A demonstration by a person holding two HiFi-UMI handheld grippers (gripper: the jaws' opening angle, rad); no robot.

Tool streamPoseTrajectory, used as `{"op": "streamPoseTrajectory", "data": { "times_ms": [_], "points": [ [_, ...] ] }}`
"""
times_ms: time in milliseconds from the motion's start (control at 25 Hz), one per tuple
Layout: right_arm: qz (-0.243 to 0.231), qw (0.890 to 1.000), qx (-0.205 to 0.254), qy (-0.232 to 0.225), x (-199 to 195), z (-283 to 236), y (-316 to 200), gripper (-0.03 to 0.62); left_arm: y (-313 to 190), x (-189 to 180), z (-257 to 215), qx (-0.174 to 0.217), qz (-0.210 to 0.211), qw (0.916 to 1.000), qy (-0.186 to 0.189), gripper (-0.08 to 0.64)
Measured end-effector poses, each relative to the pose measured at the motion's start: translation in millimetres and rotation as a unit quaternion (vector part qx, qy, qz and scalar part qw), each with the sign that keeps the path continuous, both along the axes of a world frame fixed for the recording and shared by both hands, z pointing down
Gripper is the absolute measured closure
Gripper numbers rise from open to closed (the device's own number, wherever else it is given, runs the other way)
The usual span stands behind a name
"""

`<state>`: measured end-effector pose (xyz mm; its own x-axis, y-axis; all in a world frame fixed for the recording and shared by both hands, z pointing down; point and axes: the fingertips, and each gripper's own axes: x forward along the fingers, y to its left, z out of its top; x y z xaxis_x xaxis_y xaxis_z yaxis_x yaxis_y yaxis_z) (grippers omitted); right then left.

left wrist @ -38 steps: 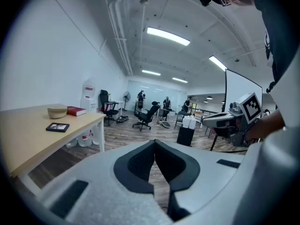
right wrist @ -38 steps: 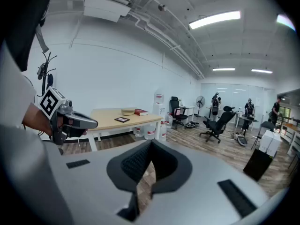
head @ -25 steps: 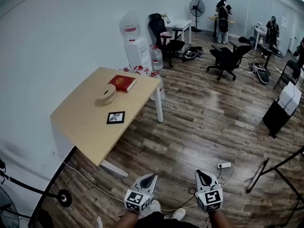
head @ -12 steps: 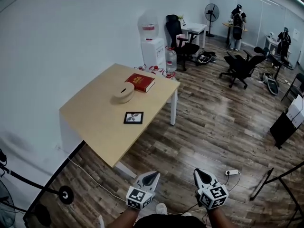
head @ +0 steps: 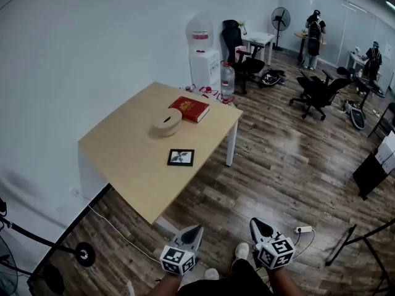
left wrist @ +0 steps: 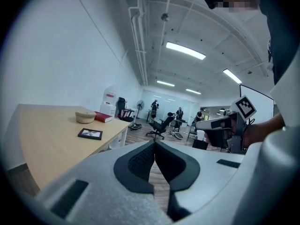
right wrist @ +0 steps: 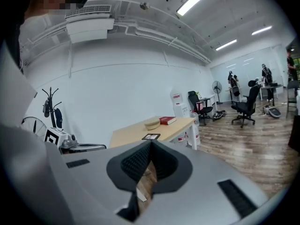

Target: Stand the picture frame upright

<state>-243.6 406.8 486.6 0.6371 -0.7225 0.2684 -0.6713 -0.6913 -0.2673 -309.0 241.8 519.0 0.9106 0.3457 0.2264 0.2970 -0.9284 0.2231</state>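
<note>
The view is swinging round. Over the last second the pale wooden surface [head: 117, 159] has slid from the left of the head view toward its centre and grown a little larger, so the person carrying the tools is closing in on it.

The picture frame [head: 181, 158] sat left of centre a second ago and now lies just left of the middle of the frame. It is flat on its back, picture side up, near the surface's right-hand edge. Above it in the picture are the round lidded box [head: 166, 122] and the red book [head: 189, 109], both apart from it.

Down at the bottom edge are the left tool [head: 197, 228] and the right tool [head: 253, 222], side by side over the wooden floor [head: 290, 165] with a shoe [head: 242, 250] now showing between them. Each tool's own view shows its jaws closed tip to tip with nothing between them. In both views the picture frame [left wrist: 90, 134] [right wrist: 151, 137] is small and far beyond the tips.

For the task, this looks like the approach only, with nothing touched yet. The frame is well apart from both tools. The jaws will probably have to part before either one can catch an edge and tip the frame up.
</note>
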Motion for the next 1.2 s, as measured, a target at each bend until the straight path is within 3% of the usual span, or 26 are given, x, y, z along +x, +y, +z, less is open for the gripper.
{"op": "streamPoseTrajectory", "data": {
  "times_ms": [240, 760, 960, 1200],
  "points": [
    [-0.031, 0.996, 0.060, -0.061, 59.2, 10.7, -13.8, 0.583, -12.9, 50.6, -6.4, -0.007, -0.019, 0.9998, 0.003, 0.560],
    [-0.072, 0.997, 0.015, -0.027, 205.4, 4.5, -6.2, 0.583, -19.9, 184.9, -15.8, 0.014, -0.063, 0.9979, -0.002, 0.560],
    [-0.101, 0.992, 0.042, -0.059, 247.0, 6.4, -9.2, 0.583, -18.8, 218.8, -10.5, 0.019, -0.083, 0.9963, -0.012, 0.560],
    [-0.163, 0.986, 0.014, -0.025, 284.3, 0.4, -35.1, 0.583, -26.0, 236.8, -3.8, 0.022, -0.119, 0.9924, -0.022, 0.560]
  ]
}}
